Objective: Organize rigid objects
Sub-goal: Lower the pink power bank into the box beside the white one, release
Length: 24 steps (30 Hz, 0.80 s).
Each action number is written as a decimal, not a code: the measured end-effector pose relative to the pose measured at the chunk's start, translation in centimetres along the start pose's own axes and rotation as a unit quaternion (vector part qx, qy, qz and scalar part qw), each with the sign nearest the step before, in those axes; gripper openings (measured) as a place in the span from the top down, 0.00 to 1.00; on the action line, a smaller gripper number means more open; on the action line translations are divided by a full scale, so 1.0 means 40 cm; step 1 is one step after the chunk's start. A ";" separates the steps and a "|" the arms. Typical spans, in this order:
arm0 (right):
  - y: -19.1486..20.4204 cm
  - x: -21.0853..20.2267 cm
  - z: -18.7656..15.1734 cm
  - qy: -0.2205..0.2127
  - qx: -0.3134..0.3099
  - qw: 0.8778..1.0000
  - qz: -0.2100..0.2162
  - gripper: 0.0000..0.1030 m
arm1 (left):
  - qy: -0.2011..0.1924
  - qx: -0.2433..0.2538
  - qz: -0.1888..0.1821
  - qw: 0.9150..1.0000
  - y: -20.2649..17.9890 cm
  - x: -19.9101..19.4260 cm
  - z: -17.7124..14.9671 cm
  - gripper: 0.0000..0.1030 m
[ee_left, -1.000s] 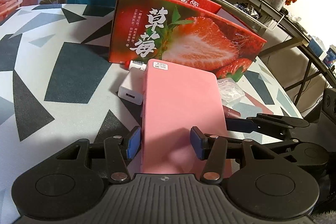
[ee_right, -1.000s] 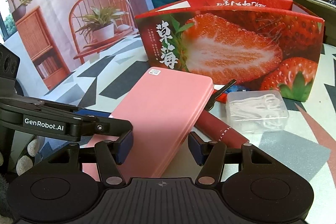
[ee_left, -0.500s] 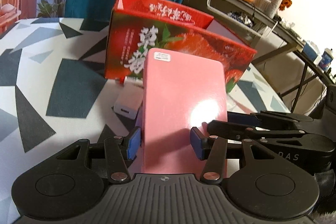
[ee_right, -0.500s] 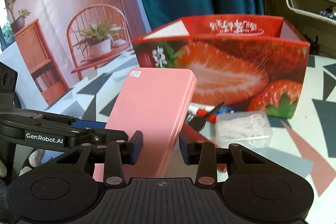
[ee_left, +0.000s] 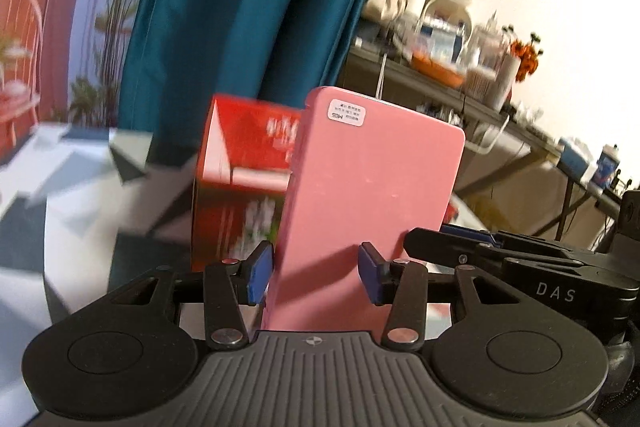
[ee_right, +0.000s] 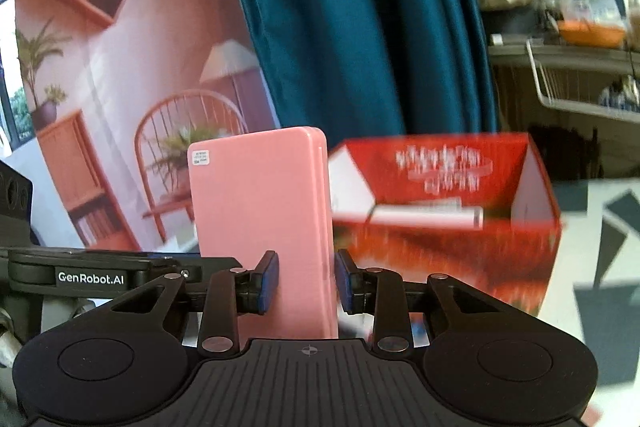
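pink case (ee_right: pixel 264 223) between right gripper (ee_right: pixel 306 281) fingers, seemingly clamped

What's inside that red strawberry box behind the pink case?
In the right wrist view the open red box holds a long white object, too blurred to name. Its floor is hidden by the front wall, and the pink case covers its left end.
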State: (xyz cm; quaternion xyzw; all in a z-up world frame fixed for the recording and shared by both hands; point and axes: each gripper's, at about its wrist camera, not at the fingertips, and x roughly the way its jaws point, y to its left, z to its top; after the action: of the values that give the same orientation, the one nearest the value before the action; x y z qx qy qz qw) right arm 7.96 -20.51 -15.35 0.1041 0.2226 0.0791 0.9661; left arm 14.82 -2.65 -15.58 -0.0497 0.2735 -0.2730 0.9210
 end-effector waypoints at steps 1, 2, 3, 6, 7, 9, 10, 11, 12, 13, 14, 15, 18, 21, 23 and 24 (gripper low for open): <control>0.001 0.002 0.023 -0.009 -0.007 1.000 -0.001 0.72 | -0.009 0.005 0.001 1.000 -0.005 0.001 0.022 0.52; -0.001 0.006 0.050 -0.018 -0.015 1.000 -0.002 0.72 | -0.019 0.009 0.001 1.000 -0.009 0.004 0.045 0.52; -0.005 0.012 0.076 -0.026 -0.020 0.999 -0.001 0.72 | -0.028 0.012 0.002 1.000 -0.014 0.006 0.067 0.52; -0.033 0.034 0.155 -0.051 -0.032 0.998 0.007 0.72 | -0.051 0.018 -0.001 0.999 -0.023 0.025 0.128 0.52; -0.042 0.043 0.178 -0.058 -0.038 0.998 0.007 0.72 | -0.054 0.018 -0.001 0.998 -0.024 0.037 0.149 0.52; -0.057 0.069 0.223 -0.065 -0.052 0.997 0.000 0.72 | -0.059 0.027 0.002 0.998 -0.031 0.064 0.190 0.52; -0.065 0.084 0.243 -0.067 -0.057 0.996 -0.005 0.72 | -0.062 0.033 0.004 0.998 -0.034 0.077 0.207 0.52; -0.074 0.101 0.262 -0.069 -0.062 0.996 -0.008 0.72 | -0.064 0.038 0.007 0.997 -0.035 0.092 0.223 0.52; -0.083 0.114 0.275 -0.071 -0.064 0.995 -0.011 0.72 | -0.064 0.041 0.008 0.997 -0.035 0.106 0.234 0.52; -0.093 0.129 0.285 -0.072 -0.066 0.995 -0.012 0.72 | -0.063 0.042 0.011 0.997 -0.034 0.123 0.244 0.52; -0.104 0.145 0.294 -0.072 -0.066 0.995 -0.014 0.72 | -0.060 0.043 0.014 0.997 -0.034 0.141 0.253 0.52; -0.115 0.162 0.300 -0.070 -0.065 0.995 -0.017 0.72 | -0.058 0.043 0.018 0.997 -0.032 0.157 0.262 0.52; -0.143 0.218 0.303 -0.058 -0.063 0.996 -0.025 0.72 | -0.040 0.037 0.026 0.998 -0.018 0.212 0.267 0.52; -0.181 0.273 0.293 -0.037 -0.043 0.998 -0.026 0.72 | -0.011 0.028 0.033 0.999 0.006 0.263 0.253 0.52; -0.207 0.304 0.272 -0.021 -0.021 0.999 -0.022 0.72 | 0.009 0.023 0.036 0.999 0.023 0.293 0.240 0.52; -0.224 0.321 0.261 -0.009 -0.003 1.000 -0.018 0.72 | 0.018 0.020 0.038 0.999 0.031 0.305 0.230 0.52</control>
State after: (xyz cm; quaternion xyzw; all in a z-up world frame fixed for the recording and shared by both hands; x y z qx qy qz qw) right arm 24.98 -28.35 -13.59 0.0979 0.2151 0.0610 0.9698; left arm 28.85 -8.62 -13.93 -0.0159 0.2865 -0.2441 0.9263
